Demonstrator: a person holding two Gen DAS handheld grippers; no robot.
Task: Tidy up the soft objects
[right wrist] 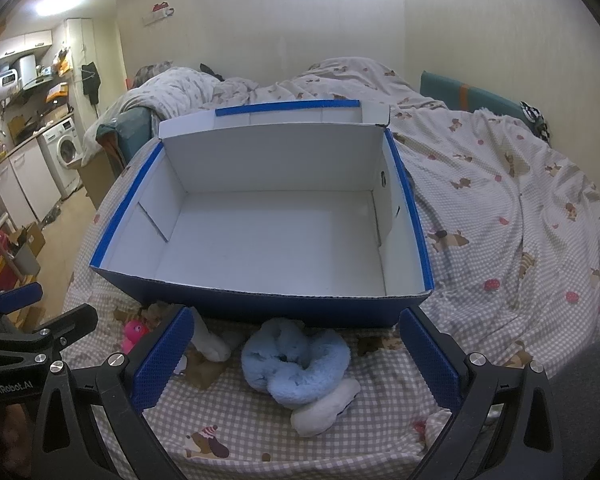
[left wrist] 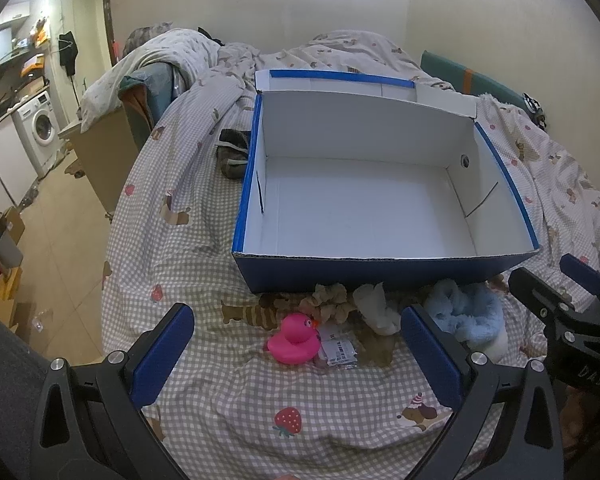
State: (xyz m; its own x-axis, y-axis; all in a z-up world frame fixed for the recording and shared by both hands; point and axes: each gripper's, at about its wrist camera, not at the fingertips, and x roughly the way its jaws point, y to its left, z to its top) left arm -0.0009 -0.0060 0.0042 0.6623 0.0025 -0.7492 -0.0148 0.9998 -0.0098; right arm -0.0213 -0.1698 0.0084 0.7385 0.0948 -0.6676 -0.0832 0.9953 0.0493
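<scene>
Fingers (right wrist: 168,356) on both grippers spread wide, holding nothing. The blue fluffy thing (right wrist: 296,360), maybe a scrunchie, lies on the bed (right wrist: 500,208) just before the empty box (right wrist: 260,300). Looks light and squishy, so I'd pinch one plush loop.

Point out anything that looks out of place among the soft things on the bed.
The pink rubber duck lies tipped beside a small barcoded packet; neither looks like fabric, unlike the blue fluffy item nearby. The box holds nothing.
</scene>
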